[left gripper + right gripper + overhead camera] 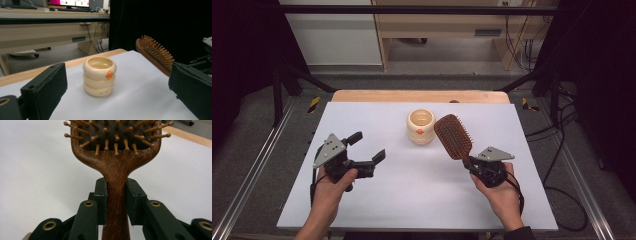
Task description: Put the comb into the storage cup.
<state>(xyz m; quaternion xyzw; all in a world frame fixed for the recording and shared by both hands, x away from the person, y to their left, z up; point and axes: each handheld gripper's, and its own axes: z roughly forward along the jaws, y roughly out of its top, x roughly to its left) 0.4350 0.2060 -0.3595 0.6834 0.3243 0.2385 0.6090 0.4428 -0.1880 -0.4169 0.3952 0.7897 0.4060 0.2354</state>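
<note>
R gripper (pixel 471 163) jaws clamp hairbrush (pixel 453 136) handle — L gripper (pixel 369 146) jaws spread wide, empty, facing cup (pixel 421 126).

High view: table sheet (pixel 422 190) evenly lit from above, soft light, no hard glare; surroundings left & right fall to near black. Faint soft shadows under cup (pixel 420 127) and brush (pixel 453 136). Pic is low-res, slightly soft overall.

Left gripper view: cup (pixel 100 76) fairly sharp, mild sheen on rim; near jaws out of focus; right bkgd black, desk area behind bright. Monitor at top blown out.

Right gripper view: brush handle (pixel 116 195) sharp w/ wood grain clear; sheet behind bright, almost washed out, bkgd blurred. Jaws dark, little detail.
</note>
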